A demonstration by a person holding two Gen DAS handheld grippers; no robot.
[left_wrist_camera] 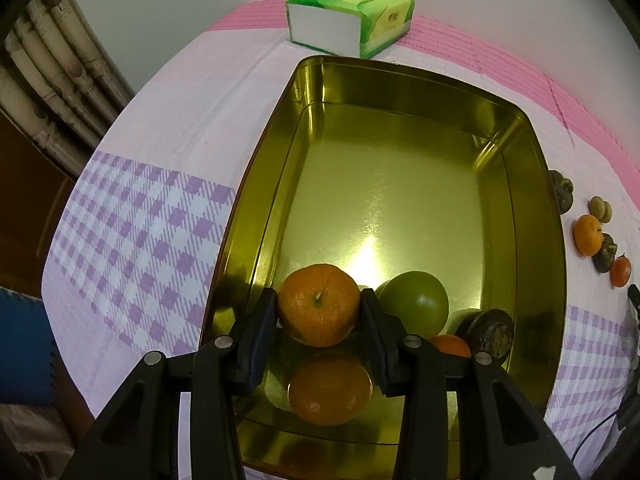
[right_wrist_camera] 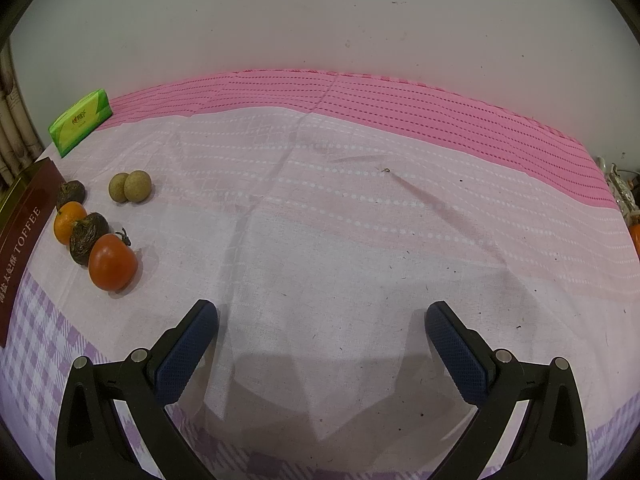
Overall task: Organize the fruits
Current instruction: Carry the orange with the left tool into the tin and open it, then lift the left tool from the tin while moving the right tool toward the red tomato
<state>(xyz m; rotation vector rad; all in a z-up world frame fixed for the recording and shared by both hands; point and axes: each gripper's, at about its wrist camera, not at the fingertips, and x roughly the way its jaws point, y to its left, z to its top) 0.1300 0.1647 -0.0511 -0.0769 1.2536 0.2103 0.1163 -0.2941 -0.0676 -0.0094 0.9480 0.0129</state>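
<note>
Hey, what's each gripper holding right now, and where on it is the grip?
The left gripper clamps a mandarin orange by its two opposite sides, over the gold tin. The right gripper is open, holding nothing.

Left gripper (left_wrist_camera: 319,312) clamping orange (left_wrist_camera: 319,310), seemingly above gold tin (left_wrist_camera: 256,200)
</note>
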